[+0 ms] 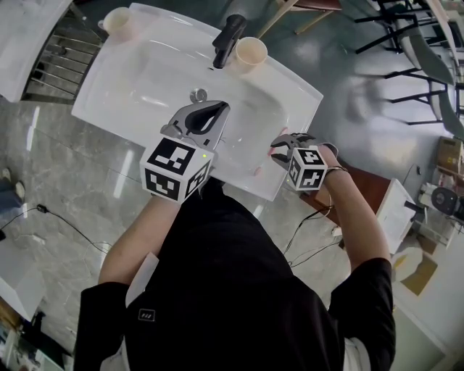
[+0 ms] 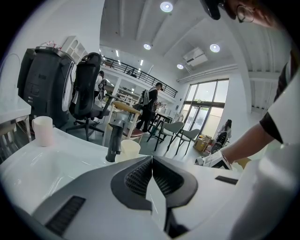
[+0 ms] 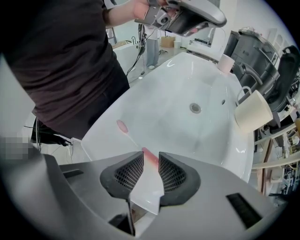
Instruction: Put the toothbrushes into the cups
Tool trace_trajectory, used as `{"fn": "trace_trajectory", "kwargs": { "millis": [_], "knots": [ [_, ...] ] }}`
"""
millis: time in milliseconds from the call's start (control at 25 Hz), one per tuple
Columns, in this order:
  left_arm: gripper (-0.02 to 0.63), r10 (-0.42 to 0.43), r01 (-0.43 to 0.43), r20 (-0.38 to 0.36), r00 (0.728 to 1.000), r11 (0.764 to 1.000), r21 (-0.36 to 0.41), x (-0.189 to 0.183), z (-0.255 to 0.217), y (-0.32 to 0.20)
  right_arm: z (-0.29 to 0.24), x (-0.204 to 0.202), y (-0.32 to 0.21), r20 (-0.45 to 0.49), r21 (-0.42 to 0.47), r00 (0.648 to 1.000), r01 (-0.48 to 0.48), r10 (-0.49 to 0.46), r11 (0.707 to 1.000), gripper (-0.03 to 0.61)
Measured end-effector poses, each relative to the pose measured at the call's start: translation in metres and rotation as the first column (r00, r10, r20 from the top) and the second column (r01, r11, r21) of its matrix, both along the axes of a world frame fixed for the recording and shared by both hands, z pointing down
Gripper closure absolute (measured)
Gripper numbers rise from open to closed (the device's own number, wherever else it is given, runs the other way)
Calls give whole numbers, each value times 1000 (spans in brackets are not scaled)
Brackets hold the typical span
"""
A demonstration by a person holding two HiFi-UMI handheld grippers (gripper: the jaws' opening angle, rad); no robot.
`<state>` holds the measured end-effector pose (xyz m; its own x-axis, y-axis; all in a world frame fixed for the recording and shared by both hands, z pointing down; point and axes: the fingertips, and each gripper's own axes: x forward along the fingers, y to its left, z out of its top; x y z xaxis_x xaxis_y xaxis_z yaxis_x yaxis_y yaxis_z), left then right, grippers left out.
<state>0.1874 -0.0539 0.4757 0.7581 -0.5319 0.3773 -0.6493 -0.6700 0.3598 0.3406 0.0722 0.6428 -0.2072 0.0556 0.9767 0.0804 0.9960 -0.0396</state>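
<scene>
A pink and clear toothbrush (image 3: 122, 125) lies on the front rim of the white sink (image 1: 130, 94); in the head view the toothbrush (image 1: 259, 170) shows as a pink mark beside my right gripper (image 1: 279, 150). In the right gripper view the right gripper (image 3: 151, 161) points down over it, its jaws apart, with the pink handle end in the gap and not pinched. My left gripper (image 1: 217, 112) hangs over the basin, shut and empty; its own view shows the left gripper (image 2: 152, 160) with pads together. One cream cup (image 1: 249, 53) stands by the black faucet (image 1: 228, 40), another cup (image 1: 117, 22) at the far left corner.
The drain (image 3: 195, 108) sits mid-basin. The sink's near edge is at my body. Cables (image 1: 312, 239) run over the floor at the right, beside a white box (image 1: 395, 214). Chairs (image 2: 180, 133) and people stand far behind the sink.
</scene>
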Motion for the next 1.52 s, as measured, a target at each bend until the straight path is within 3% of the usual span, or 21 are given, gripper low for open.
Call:
{"fn": "trace_trajectory", "kwargs": {
  "millis": [400, 640, 960, 1080, 1520],
  "knots": [
    [597, -9, 9, -7, 1000, 1000, -11, -1, 2, -3, 4, 0, -2, -70, 4, 988, 136, -135, 991, 474],
    [597, -15, 15, -11, 1000, 1000, -16, -2, 1, -2, 5, -3, -2, -79, -14, 984, 162, -162, 987, 474],
    [597, -32, 31, -17, 999, 999, -31, -8, 4, -1, 10, -1, 2, -142, -61, 955, 254, -260, 965, 469],
    [597, -37, 36, -21, 999, 999, -37, -11, 5, -1, 11, 1, 7, -137, -76, 959, 238, -247, 968, 525],
    [597, -17, 15, -34, 999, 999, -35, -4, -3, -1, 0, 4, 9, -82, -58, 994, 74, -78, 996, 526]
  ]
}}
